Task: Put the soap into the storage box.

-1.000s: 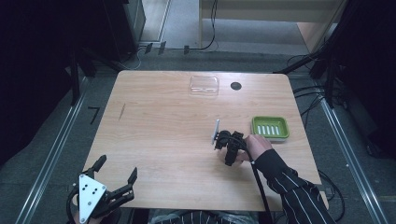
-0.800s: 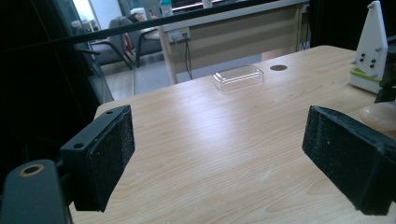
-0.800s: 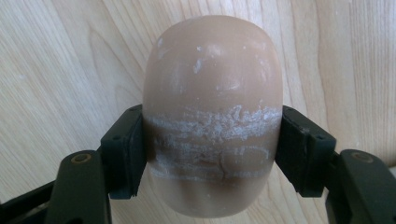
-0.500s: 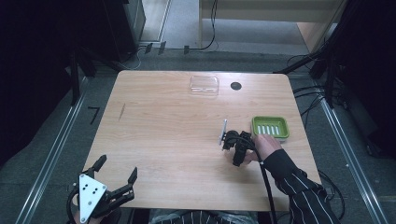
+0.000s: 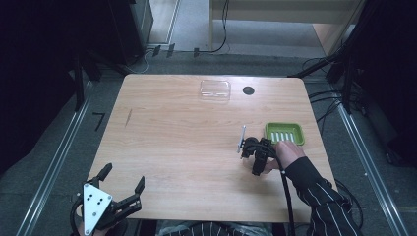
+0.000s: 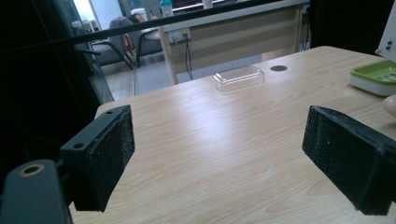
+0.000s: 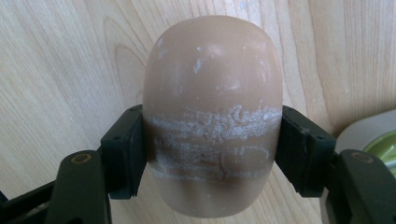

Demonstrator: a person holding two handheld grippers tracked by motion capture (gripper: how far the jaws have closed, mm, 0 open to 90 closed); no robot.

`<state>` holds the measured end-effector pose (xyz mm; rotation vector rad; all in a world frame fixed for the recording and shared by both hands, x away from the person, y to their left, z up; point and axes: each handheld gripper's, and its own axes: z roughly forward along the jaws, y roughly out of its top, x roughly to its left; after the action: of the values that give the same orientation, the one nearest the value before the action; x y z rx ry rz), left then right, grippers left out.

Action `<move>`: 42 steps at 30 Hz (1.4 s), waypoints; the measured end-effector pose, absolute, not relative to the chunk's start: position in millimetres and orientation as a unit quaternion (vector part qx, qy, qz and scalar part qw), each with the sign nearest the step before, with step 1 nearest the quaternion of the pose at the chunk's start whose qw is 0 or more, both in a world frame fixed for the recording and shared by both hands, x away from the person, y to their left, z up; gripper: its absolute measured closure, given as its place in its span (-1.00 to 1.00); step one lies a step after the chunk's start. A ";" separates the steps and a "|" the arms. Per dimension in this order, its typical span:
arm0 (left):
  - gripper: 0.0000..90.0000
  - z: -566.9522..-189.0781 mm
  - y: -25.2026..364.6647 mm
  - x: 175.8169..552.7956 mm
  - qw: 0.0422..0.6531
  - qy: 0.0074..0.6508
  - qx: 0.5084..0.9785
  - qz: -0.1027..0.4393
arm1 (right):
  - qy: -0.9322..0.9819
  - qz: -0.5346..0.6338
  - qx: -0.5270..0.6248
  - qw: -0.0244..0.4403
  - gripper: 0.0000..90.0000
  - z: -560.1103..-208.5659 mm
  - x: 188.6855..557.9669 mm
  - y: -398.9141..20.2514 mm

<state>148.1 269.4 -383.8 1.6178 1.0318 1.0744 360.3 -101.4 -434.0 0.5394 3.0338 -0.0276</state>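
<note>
A rounded tan soap bar (image 7: pixel 212 84), streaked with white, is clamped across its width by my right gripper (image 7: pixel 212 149). In the high view that right gripper (image 5: pixel 258 157) hovers low over the table's right side, just left of a green soap dish (image 5: pixel 285 132). The dish's pale rim (image 7: pixel 373 135) shows at the lower right of the right gripper view. My left gripper (image 5: pixel 123 178) sits off the near left corner, open, with nothing between its black pads (image 6: pixel 109 154).
A clear plastic lid (image 5: pixel 215 90) lies at the table's far edge beside a dark round hole (image 5: pixel 248 90). The lid (image 6: pixel 238 77) and the green dish (image 6: pixel 373 74) also appear in the left gripper view. Metal rails run along both sides of the table.
My right gripper has carried the soap bar to the right, closer to the green dish. The left gripper has stayed where it was.
</note>
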 end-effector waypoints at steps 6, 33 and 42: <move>-0.79 -383.7 269.2 147.9 0.455 0.417 0.656 0.435 | 0.982 -0.005 0.185 0.033 -0.26 -428.6 363.8 -113.6; -0.79 -383.9 269.3 148.4 0.454 0.418 0.656 0.436 | 0.973 0.010 0.225 0.039 -0.26 -409.3 376.0 -159.0; -0.79 -383.9 268.7 148.7 0.454 0.417 0.656 0.435 | 0.971 0.012 0.233 0.044 -0.26 -403.8 383.2 -174.8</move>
<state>148.7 268.7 -383.9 1.6199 1.0299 1.0745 383.2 -174.8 -403.8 0.7134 2.9682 0.0374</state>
